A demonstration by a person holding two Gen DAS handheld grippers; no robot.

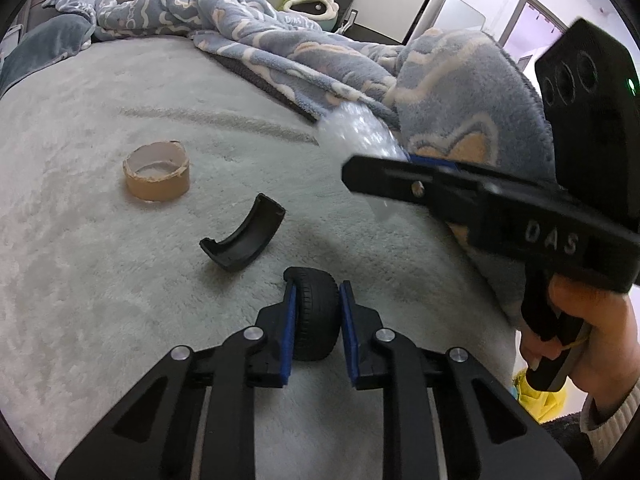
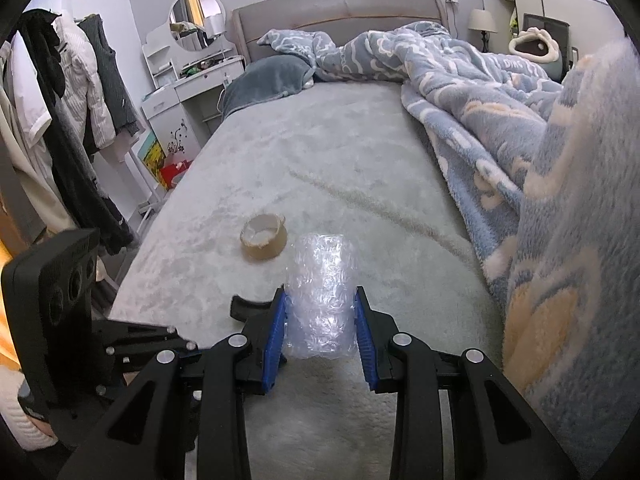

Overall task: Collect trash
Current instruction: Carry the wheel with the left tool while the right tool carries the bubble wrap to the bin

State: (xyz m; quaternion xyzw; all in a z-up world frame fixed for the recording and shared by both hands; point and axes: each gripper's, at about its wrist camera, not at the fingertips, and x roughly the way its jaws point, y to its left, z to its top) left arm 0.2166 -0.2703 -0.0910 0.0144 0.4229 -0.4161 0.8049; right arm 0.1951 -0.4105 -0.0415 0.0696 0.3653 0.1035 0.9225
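My left gripper (image 1: pixel 318 288) is shut on a small black toy tyre (image 1: pixel 316 312), its blue pads pressing both sides, low over the pale fuzzy bed cover (image 1: pixel 80 240). Just beyond it lie a curved black plastic piece (image 1: pixel 244 236) and an empty cardboard tape roll (image 1: pixel 157 171). My right gripper (image 2: pixel 320 294) is shut on a roll of clear bubble wrap (image 2: pixel 322 292), held above the bed. The same tape roll (image 2: pixel 264 242) sits ahead of it, and an end of the curved piece (image 2: pixel 240 304) peeks out at its left. In the left wrist view, the right gripper (image 1: pixel 360 176) reaches in from the right.
A crumpled blue patterned blanket (image 2: pixel 480 92) covers the bed's right side and rises close on the right (image 1: pixel 460 100). A person's hand (image 1: pixel 580 332) holds the right tool. A clothes rack (image 2: pixel 60 120) and a white dresser (image 2: pixel 188 80) stand left of the bed.
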